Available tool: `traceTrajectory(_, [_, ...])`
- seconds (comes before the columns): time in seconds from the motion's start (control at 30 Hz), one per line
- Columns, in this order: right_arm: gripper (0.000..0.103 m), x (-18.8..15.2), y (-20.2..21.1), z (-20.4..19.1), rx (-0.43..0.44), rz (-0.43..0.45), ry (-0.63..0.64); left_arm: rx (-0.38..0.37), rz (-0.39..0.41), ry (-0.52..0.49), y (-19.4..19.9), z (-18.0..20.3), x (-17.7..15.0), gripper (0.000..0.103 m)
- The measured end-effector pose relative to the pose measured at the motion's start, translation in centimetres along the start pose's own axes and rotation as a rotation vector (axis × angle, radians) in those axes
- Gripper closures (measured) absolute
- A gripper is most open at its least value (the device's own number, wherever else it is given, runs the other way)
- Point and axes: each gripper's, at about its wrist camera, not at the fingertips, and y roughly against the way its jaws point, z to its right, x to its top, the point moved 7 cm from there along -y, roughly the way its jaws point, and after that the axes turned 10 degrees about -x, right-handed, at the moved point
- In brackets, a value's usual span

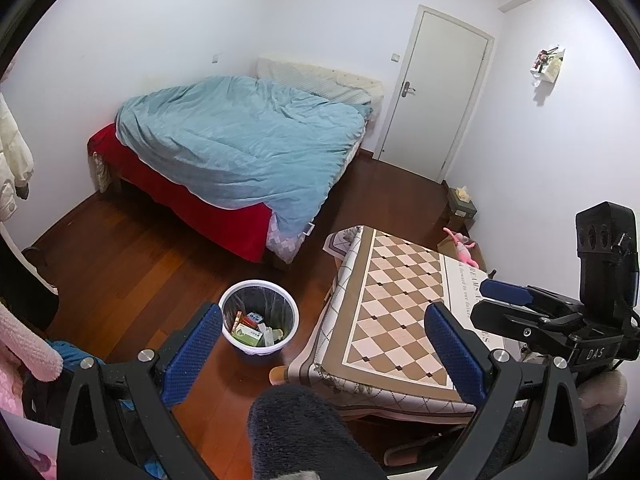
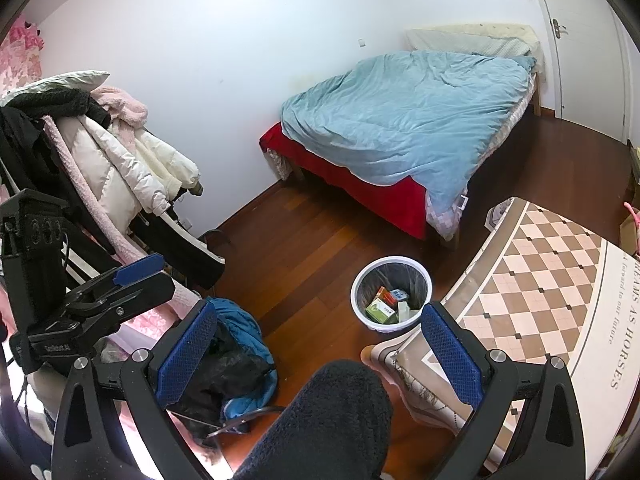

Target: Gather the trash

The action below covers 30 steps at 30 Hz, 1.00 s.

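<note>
Two claws, left claw (image 1: 324, 344) and right claw (image 2: 320, 344), stand wide apart and hold nothing. White trash bin (image 1: 259, 317) with dark liner sits on the wooden floor (image 1: 160, 264) just beside the desk (image 1: 400, 300) corner, containing small boxes (image 2: 385, 306).

both grippers, left gripper (image 1: 324, 344) and right gripper (image 2: 320, 344), gape empty.

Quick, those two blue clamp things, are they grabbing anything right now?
Left gripper: open, fingers wide apart, holding nothing.
Right gripper: open, fingers wide apart, holding nothing.
</note>
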Motion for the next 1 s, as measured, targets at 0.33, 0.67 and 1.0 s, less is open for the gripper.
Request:
traceTrajectory(0.33, [0.0, 0.27, 0.48, 0.41, -0.001, 0.006, -0.001, -0.009, 0.001, -0.003, -0.03, 0.2, 0.09, 0.0])
traceTrajectory(0.67, [0.0, 0.64, 0.95, 0.06, -0.002, 0.014, 0.003, -0.014, 0.003, -0.009, 0.09, 0.48, 0.19, 0.0])
traceTrajectory(1.0, [0.0, 0.65, 1.0, 0.0, -0.003, 0.013, 0.004, -0.011, 0.005, -0.006, 0.14, 0.56, 0.15, 0.0])
